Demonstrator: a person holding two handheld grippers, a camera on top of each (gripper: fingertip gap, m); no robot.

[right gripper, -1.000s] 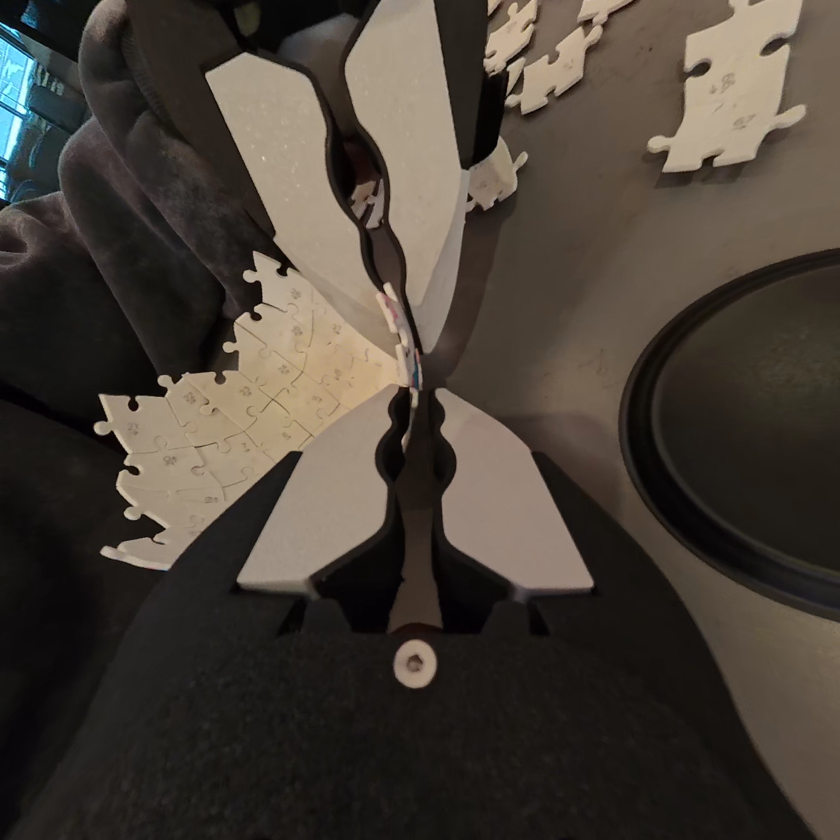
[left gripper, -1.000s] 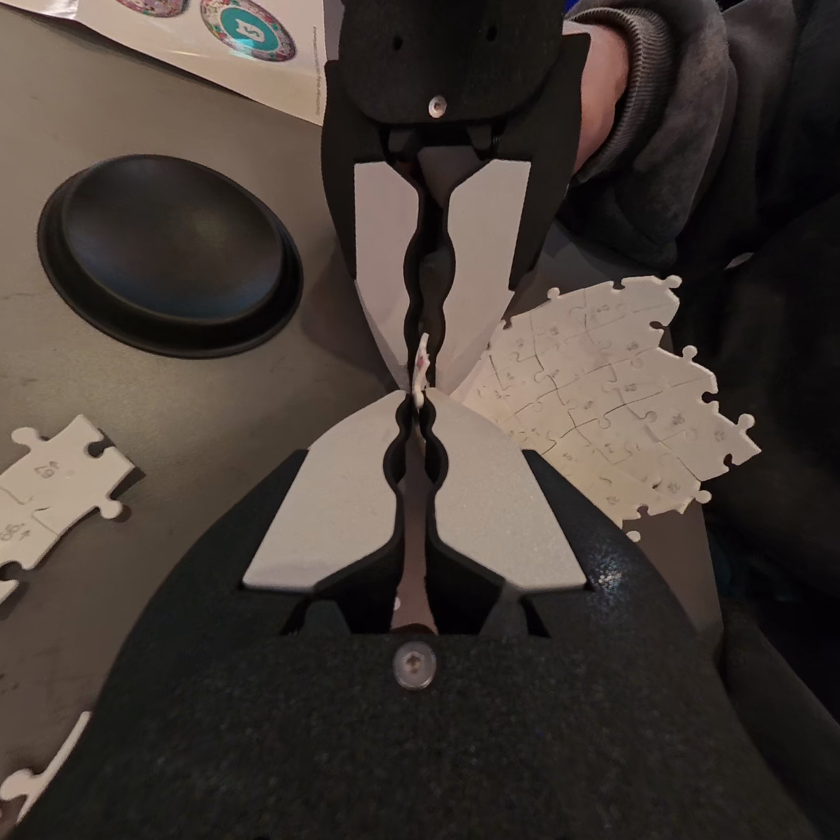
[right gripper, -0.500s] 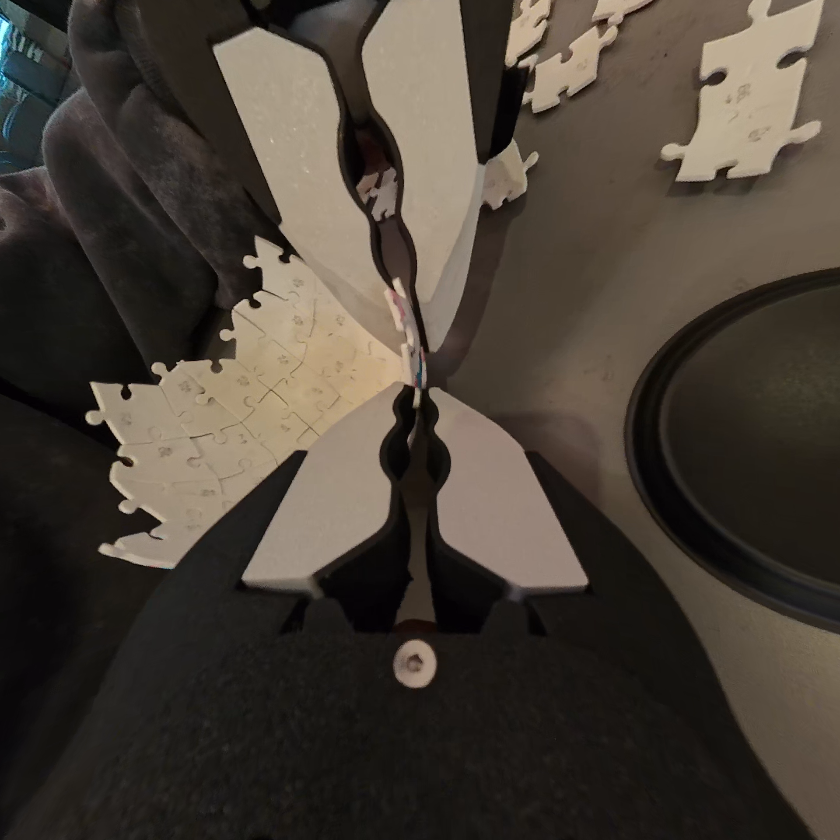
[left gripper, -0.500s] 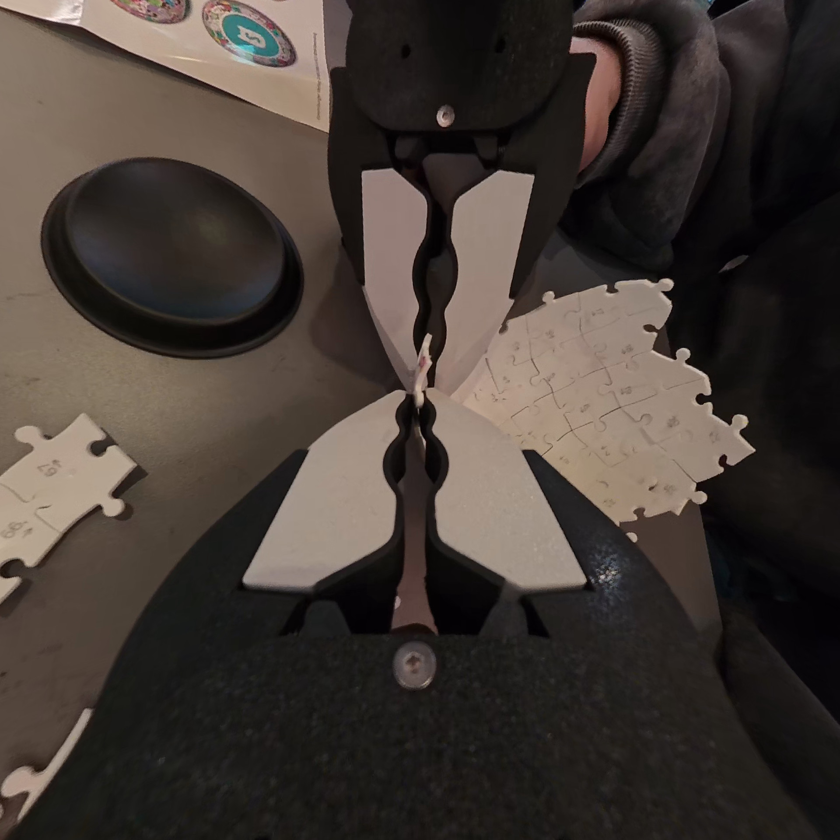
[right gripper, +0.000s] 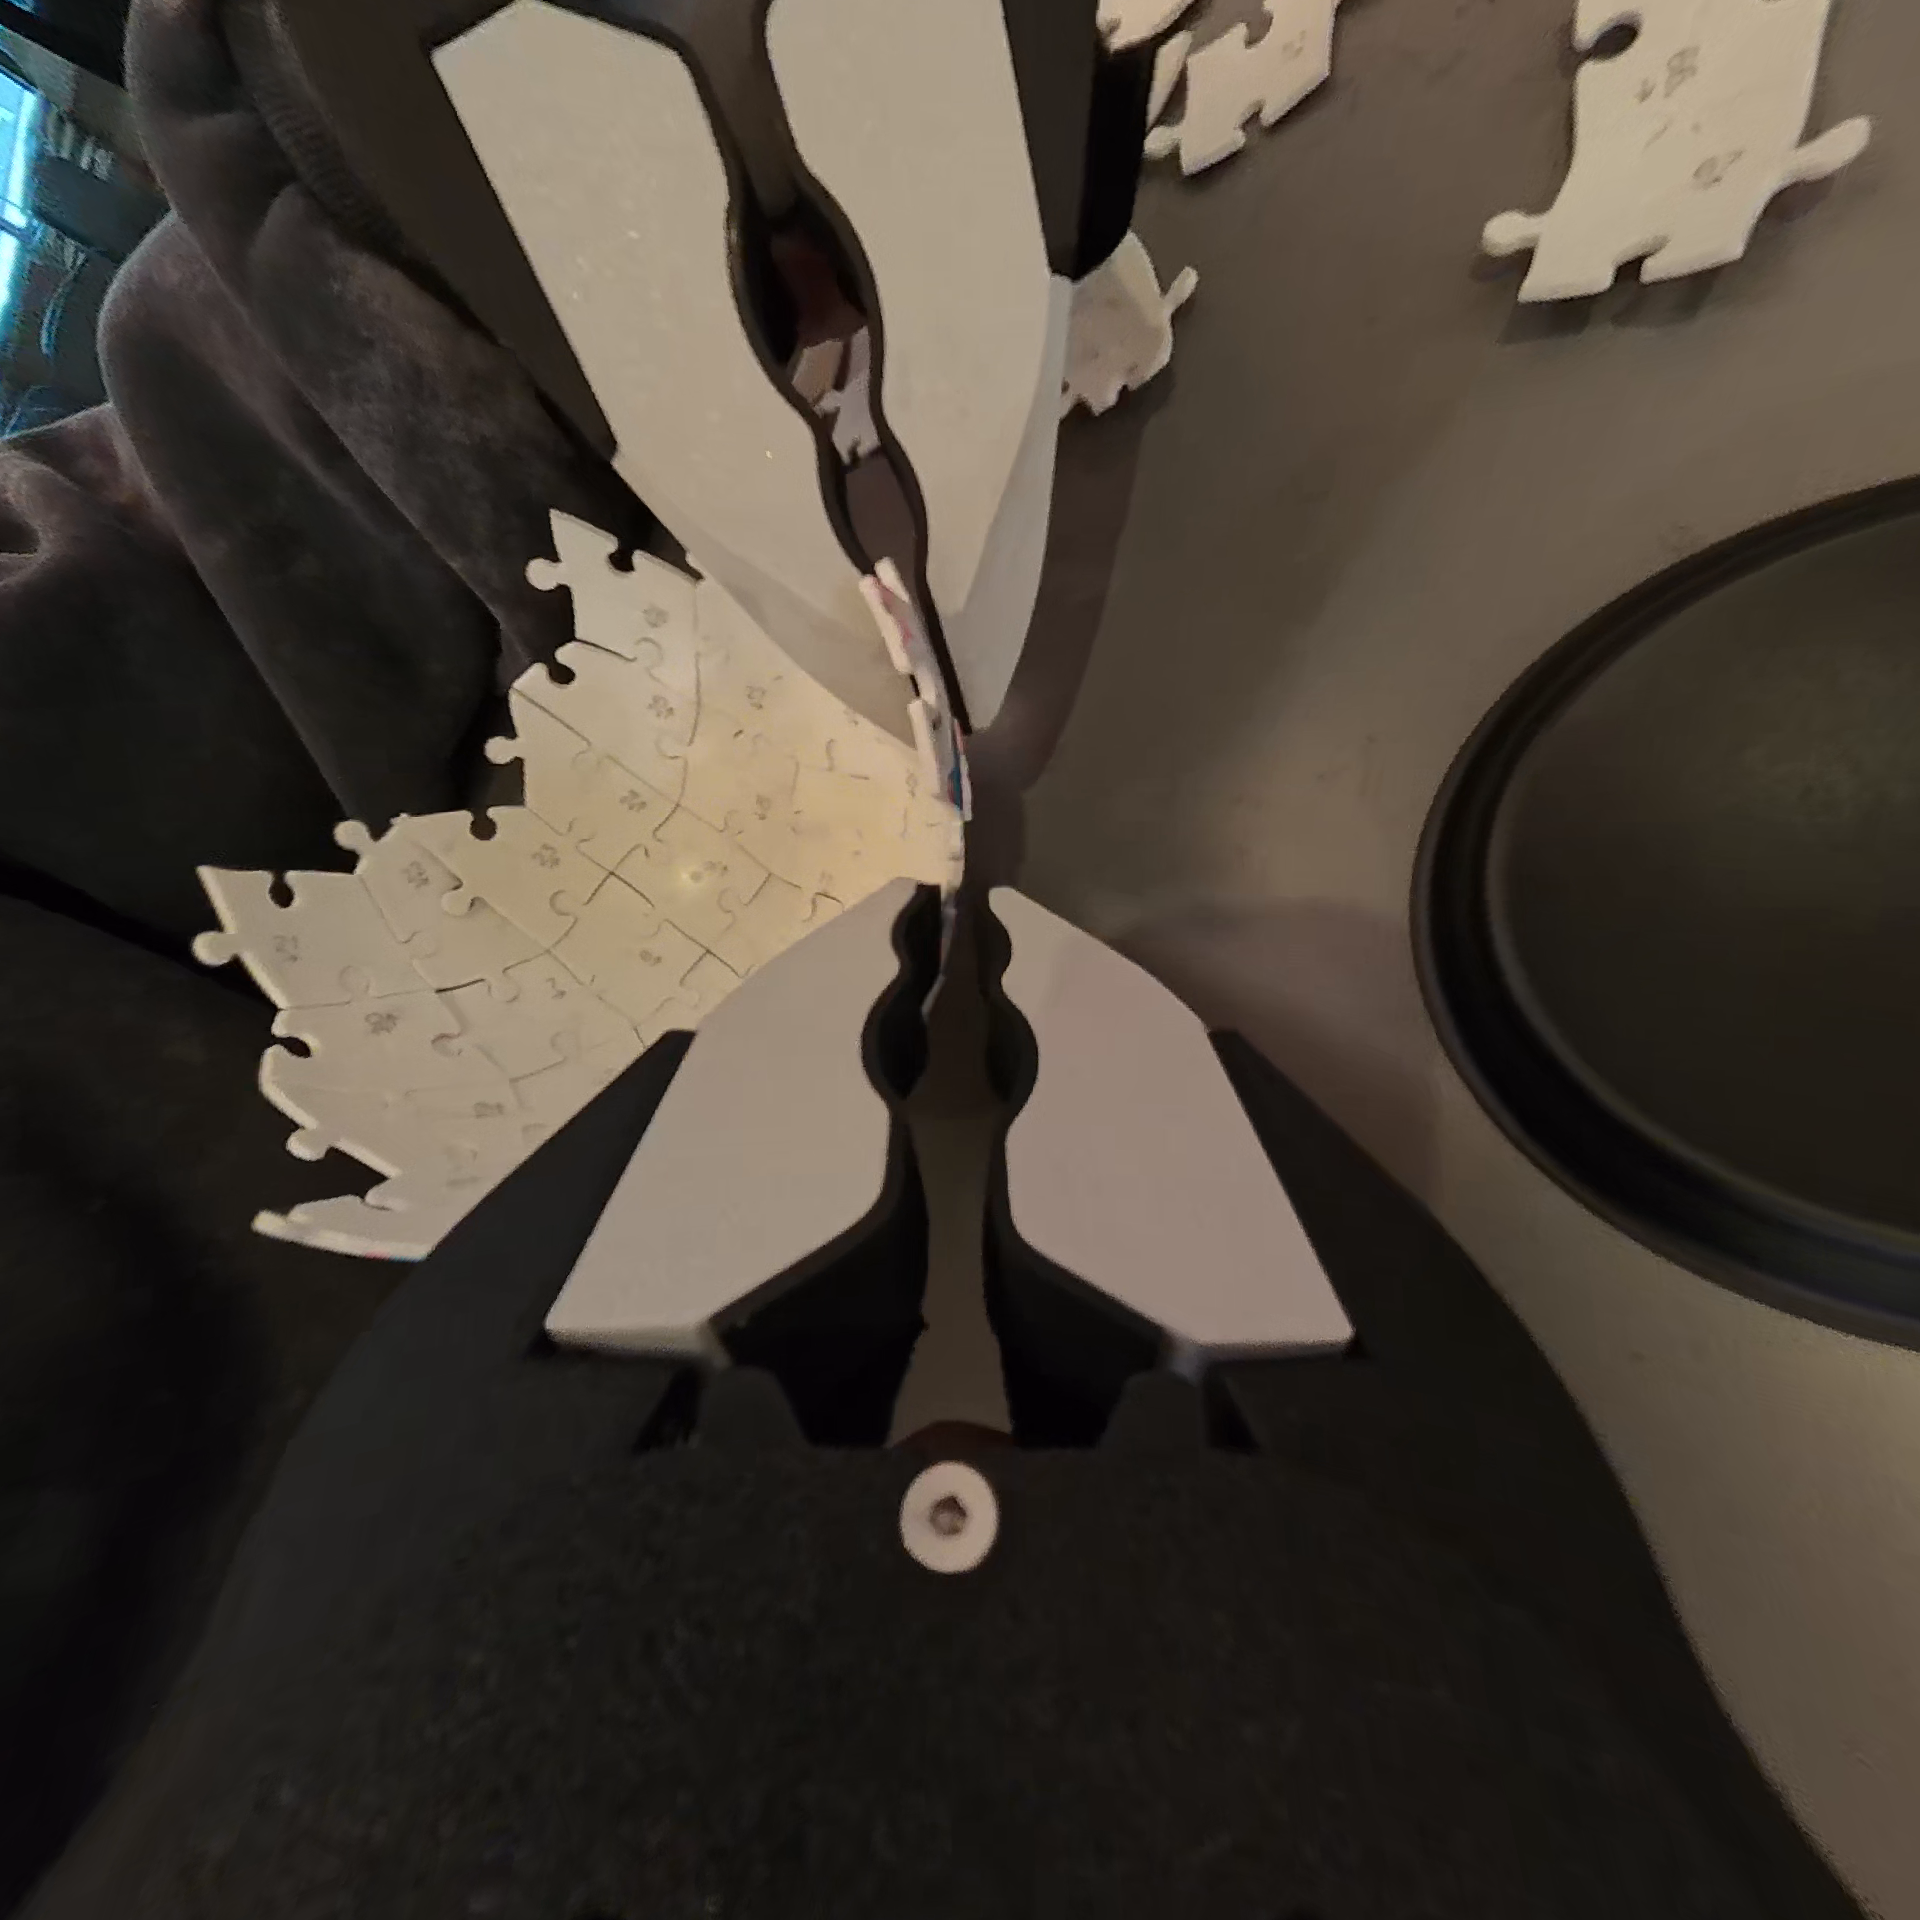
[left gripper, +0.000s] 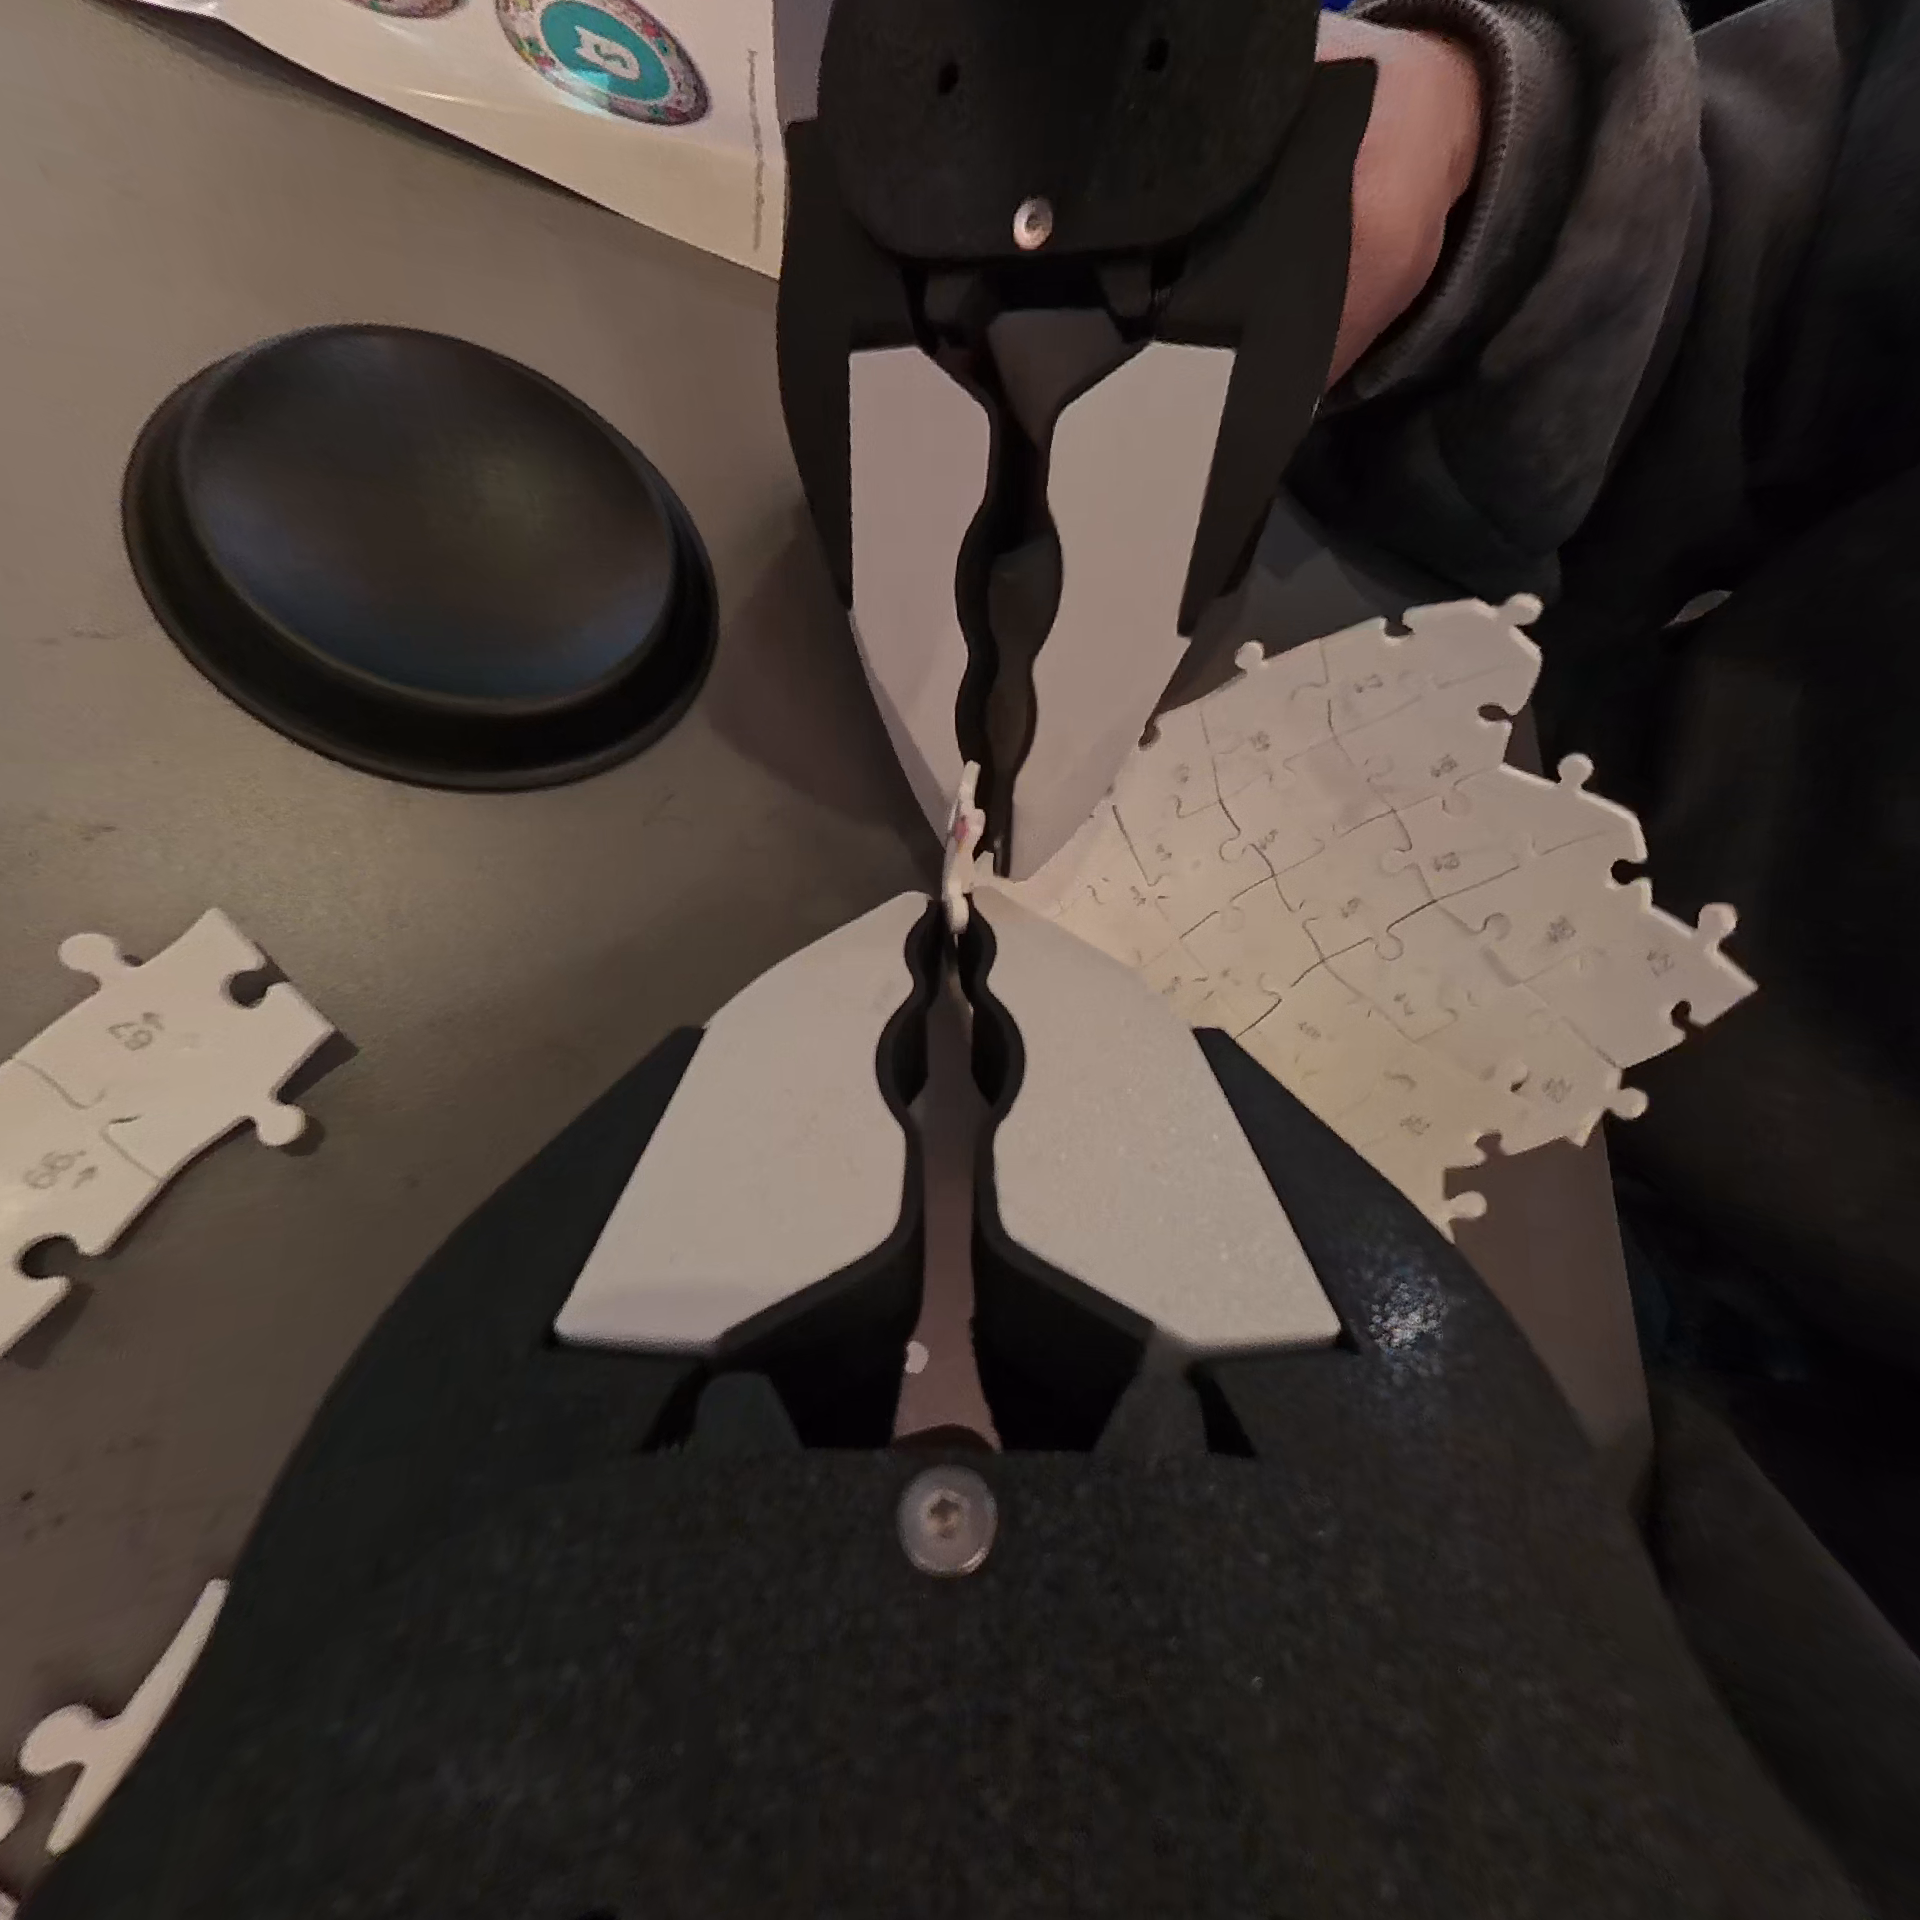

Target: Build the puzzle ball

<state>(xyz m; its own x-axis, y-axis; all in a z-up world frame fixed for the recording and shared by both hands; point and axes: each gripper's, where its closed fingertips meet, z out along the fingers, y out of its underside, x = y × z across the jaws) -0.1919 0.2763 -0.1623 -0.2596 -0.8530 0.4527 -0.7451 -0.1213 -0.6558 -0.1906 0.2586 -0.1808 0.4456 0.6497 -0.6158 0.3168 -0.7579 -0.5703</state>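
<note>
Puzzle-ball section (left gripper: 1403, 914) pinched at its edge between both closed hand-held grippers.

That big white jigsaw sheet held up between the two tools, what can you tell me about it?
The assembled puzzle section is a curved shell of interlocked cream-white pieces, matte like plastic or card, each with a small printed mark on the side we see. Its outer rim is jagged with knobs and notches. It hangs above the dark table, edge-on to both cameras, pinched at one edge by the left hand-held gripper and the right hand-held gripper, tips almost meeting.
</note>
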